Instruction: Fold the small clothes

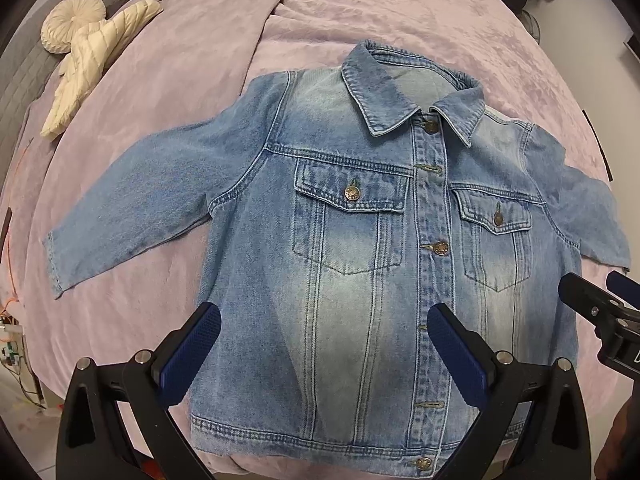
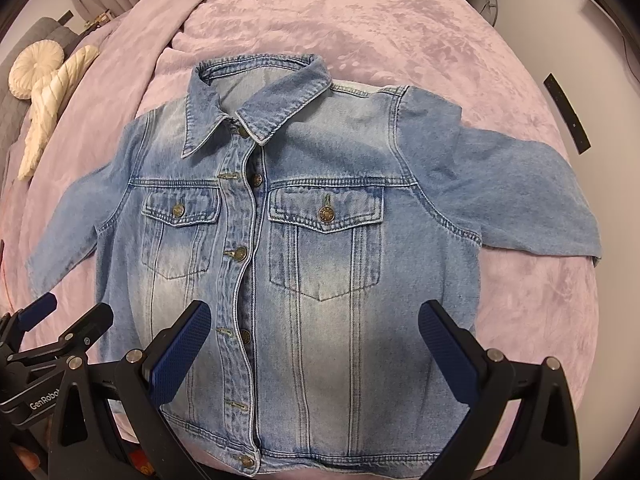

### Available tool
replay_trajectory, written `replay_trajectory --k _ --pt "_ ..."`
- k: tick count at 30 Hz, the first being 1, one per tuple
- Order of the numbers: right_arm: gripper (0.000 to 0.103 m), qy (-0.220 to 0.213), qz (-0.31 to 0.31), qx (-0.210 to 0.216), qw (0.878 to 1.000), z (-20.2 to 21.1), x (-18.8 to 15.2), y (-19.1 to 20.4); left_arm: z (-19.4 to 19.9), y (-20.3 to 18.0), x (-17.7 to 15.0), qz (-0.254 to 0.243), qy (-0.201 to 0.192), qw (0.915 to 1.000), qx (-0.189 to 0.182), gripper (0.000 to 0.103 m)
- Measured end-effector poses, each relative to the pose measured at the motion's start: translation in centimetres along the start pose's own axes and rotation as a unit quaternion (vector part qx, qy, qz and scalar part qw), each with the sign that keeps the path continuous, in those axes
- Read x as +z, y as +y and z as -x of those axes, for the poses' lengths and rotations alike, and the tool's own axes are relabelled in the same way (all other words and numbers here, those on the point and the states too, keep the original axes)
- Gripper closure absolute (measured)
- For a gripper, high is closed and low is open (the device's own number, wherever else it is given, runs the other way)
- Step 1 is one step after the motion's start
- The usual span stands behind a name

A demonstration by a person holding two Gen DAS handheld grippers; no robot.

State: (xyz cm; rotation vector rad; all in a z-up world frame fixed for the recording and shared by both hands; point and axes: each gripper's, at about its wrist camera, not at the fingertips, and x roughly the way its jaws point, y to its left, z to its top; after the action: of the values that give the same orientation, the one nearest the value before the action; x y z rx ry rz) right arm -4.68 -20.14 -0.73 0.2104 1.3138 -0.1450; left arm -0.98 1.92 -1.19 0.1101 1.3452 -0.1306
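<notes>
Denim jacket lies flat, front up and buttoned, on the lilac blanket before you, sleeves spread to both sides. Your left gripper and right gripper hover over its lower half, jaws released wide, grasping nothing. Cream cushions sit far left.

- Evenly lit and bright, soft indoor light, no glare.
- Faint shadow under the denim jacket collar at 12 o'clock.
- Strong fisheye bending toward every edge; black corners.
- Sharp centre, slightly soft rim.
</notes>
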Motion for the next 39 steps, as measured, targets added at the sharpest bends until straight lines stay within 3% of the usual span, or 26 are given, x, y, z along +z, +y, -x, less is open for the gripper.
replay_trajectory --k 17,22,26,32,36,39 --pt "0.000 0.004 0.014 -0.004 1.000 -0.7 0.2 2.0 -1.3 3.1 -0.2 0.027 0.006 0.9993 -0.025 0.000" --pt "0.000 -0.001 0.027 0.011 1.000 -0.9 0.3 4.0 -2.0 5.8 -0.6 0.054 0.000 0.9975 -0.045 0.000" --pt "0.000 0.004 0.054 0.013 0.998 -1.4 0.2 6.7 -2.7 10.1 -1.1 0.104 -0.021 0.9917 -0.073 0.000" --pt "0.000 0.034 0.111 0.021 0.993 -3.2 -0.8 11.9 -5.9 20.7 -2.6 0.218 -0.053 0.9717 -0.076 0.000" --pt "0.000 0.049 0.145 0.028 0.988 -4.3 -1.4 15.3 -9.0 28.3 -4.2 0.314 -0.067 0.9437 -0.078 0.000" --pt "0.000 0.061 0.163 0.034 0.984 -5.1 -1.9 17.4 -11.3 32.7 -4.9 0.385 -0.083 0.9134 -0.103 0.000"
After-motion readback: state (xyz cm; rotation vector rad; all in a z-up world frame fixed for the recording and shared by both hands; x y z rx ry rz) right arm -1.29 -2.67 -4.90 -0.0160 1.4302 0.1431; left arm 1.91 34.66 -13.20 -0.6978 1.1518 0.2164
